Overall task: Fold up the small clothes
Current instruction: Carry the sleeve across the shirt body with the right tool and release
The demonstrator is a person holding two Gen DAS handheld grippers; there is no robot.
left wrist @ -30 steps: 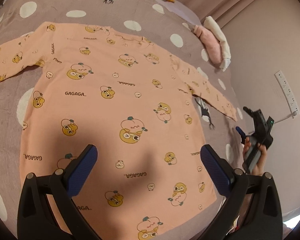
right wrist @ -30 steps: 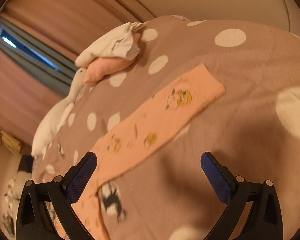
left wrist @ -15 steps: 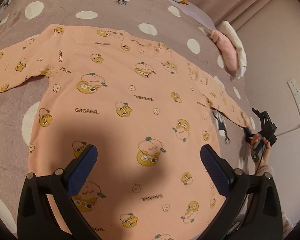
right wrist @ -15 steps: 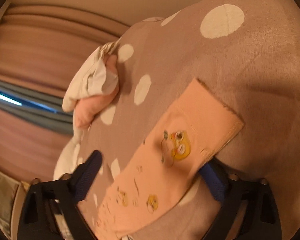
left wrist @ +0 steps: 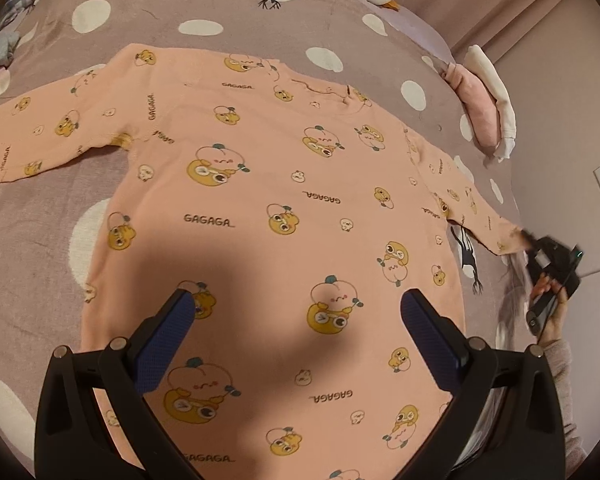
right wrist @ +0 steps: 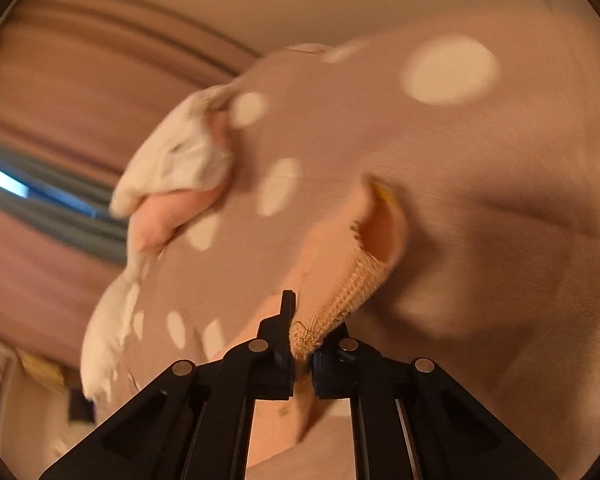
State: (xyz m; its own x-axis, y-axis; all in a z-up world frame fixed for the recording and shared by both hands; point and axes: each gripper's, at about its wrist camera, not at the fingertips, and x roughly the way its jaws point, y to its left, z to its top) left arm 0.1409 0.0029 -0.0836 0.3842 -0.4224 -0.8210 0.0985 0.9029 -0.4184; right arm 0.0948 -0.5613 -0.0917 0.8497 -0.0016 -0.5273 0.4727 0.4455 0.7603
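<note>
While spread flat, shirt: collar beyond the fingers, hem cut off beneath them.
Left gripper: spread wide, holding nothing.
Right gripper: clamped on blurred cuff.

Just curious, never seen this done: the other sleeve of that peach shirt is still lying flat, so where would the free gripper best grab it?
Probably the cuff end of the flat sleeve, reached from the shirt's outer side. It lies stretched out on the bedspread, its end free. The left gripper hovers open over the hem; the right gripper grips the other cuff.
</note>
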